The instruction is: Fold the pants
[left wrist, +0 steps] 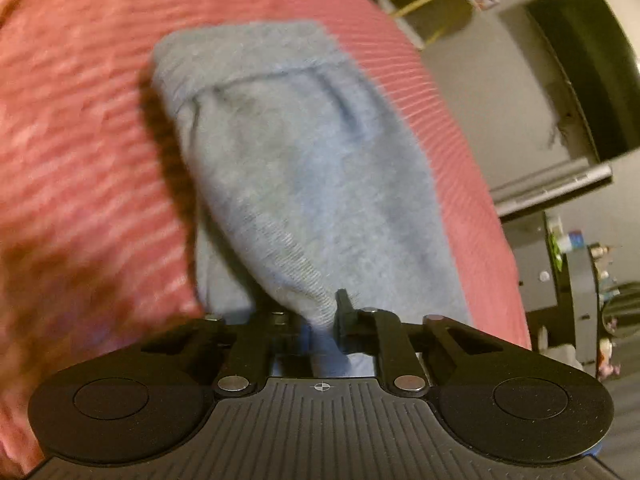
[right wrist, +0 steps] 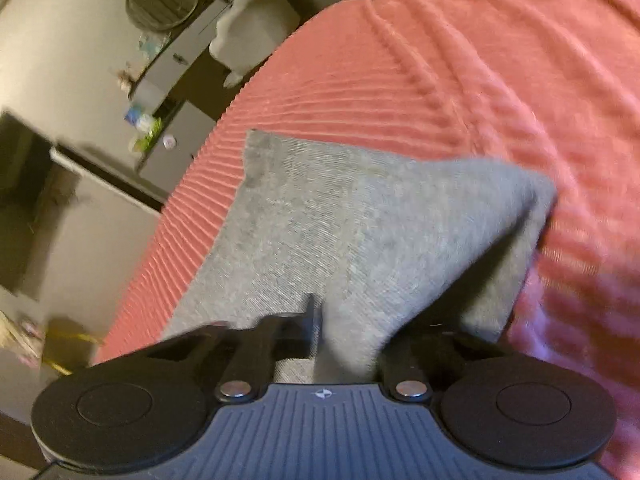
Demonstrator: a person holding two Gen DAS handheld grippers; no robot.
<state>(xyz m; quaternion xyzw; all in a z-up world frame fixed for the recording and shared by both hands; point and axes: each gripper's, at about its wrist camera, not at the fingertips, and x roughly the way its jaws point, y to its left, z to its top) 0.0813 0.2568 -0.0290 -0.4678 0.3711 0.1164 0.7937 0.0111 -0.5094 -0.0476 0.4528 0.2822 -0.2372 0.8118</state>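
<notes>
The grey pants (left wrist: 296, 168) lie on a ribbed pink bedspread (left wrist: 80, 92), with the waistband end far from me in the left wrist view. My left gripper (left wrist: 320, 316) is shut on a bunched edge of the pants and lifts it off the bed. In the right wrist view the pants (right wrist: 360, 224) stretch away over the bedspread (right wrist: 500, 80). My right gripper (right wrist: 344, 332) is shut on another edge of the pants; the right finger is hidden under the cloth. Both views are blurred by motion.
The bed's edge runs along the right in the left wrist view, with a dark television (left wrist: 588, 68) and a shelf (left wrist: 568, 272) beyond it. In the right wrist view a dresser with small items (right wrist: 168, 92) and a white stuffed shape (right wrist: 252, 28) stand past the bed's left edge.
</notes>
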